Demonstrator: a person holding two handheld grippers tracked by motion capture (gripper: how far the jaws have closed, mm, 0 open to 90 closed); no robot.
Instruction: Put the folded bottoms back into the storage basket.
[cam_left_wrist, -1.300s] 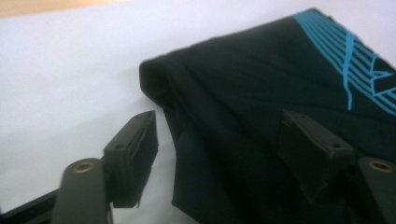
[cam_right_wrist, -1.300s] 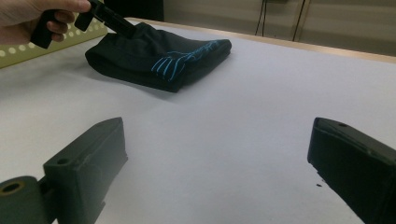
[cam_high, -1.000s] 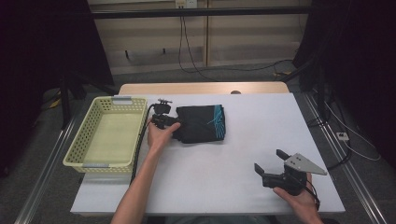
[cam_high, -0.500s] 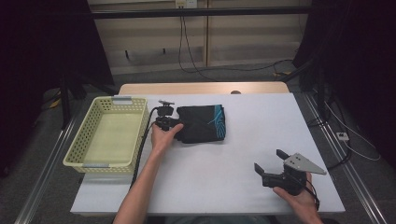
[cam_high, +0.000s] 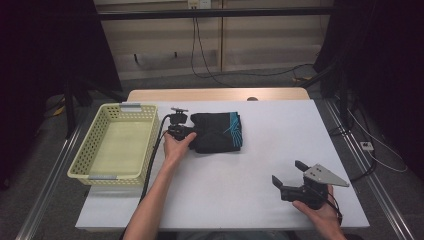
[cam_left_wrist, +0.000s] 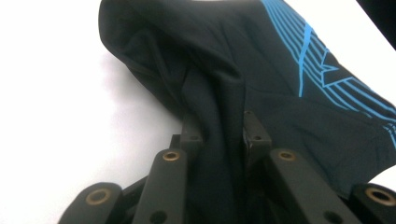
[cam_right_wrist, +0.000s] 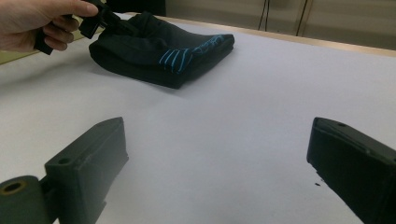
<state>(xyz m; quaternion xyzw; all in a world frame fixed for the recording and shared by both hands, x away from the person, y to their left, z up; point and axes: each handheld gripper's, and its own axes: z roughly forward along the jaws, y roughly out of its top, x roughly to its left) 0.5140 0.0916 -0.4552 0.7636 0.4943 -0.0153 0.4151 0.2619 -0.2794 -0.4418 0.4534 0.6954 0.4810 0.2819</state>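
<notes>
Jaws of my left gripper (cam_left_wrist: 219, 135) pinch a fold at the left edge of the folded black garment (cam_high: 219, 131), long axis across the table (cam_high: 280, 150); its underside is hidden. Right gripper (cam_high: 292, 175) gapes, well apart.

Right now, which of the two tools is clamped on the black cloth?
The left tool, beside the yellow basket: its jaws pinch a fold of the folded black garment. The right tool hovers open over bare table.

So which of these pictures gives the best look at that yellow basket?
The high view: the whole yellow basket shows there, empty, at the table's left, beside the left gripper. The right gripper view catches a pale sliver at its left edge, seemingly its rim. The left gripper view looks at the black garment.
</notes>
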